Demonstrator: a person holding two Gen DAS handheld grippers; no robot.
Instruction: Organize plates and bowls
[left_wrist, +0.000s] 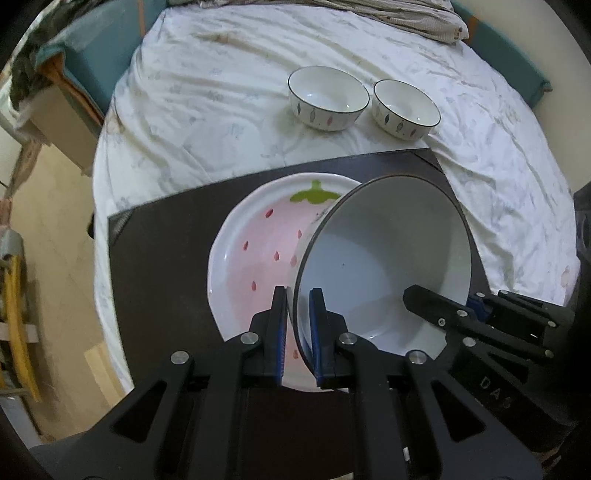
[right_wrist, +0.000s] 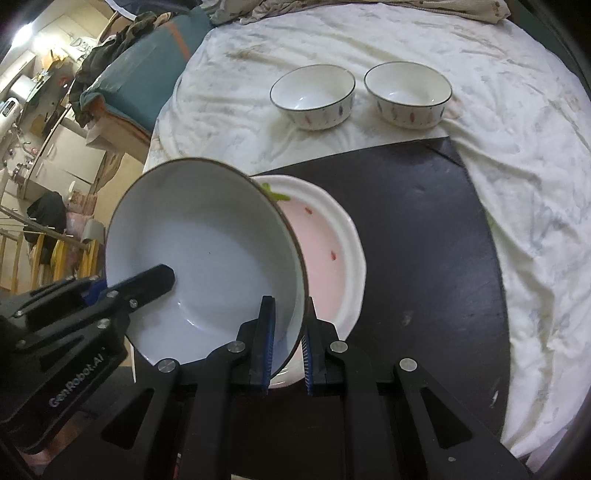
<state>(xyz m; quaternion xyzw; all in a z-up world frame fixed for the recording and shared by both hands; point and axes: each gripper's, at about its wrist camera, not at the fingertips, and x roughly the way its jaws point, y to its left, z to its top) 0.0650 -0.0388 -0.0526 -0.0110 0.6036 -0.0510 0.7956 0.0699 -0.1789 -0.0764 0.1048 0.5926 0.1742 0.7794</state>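
Note:
Both grippers hold one large white bowl (left_wrist: 384, 266) (right_wrist: 199, 251) with a dark rim, tilted just above a pink strawberry plate (left_wrist: 258, 251) (right_wrist: 328, 243). My left gripper (left_wrist: 298, 332) is shut on the bowl's rim on one side, and it also shows at the left of the right wrist view (right_wrist: 147, 280). My right gripper (right_wrist: 288, 339) is shut on the opposite rim and appears at the right of the left wrist view (left_wrist: 443, 306). The plate lies on a dark board (left_wrist: 159, 258) (right_wrist: 424, 221); the bowl hides part of it.
Two small white bowls with leaf patterns (left_wrist: 328, 98) (left_wrist: 405, 109) (right_wrist: 313, 96) (right_wrist: 408, 94) stand side by side on the wrinkled white sheet (left_wrist: 207, 110) beyond the board. A teal cushion (right_wrist: 147, 74) and cluttered furniture lie off the sheet's left edge.

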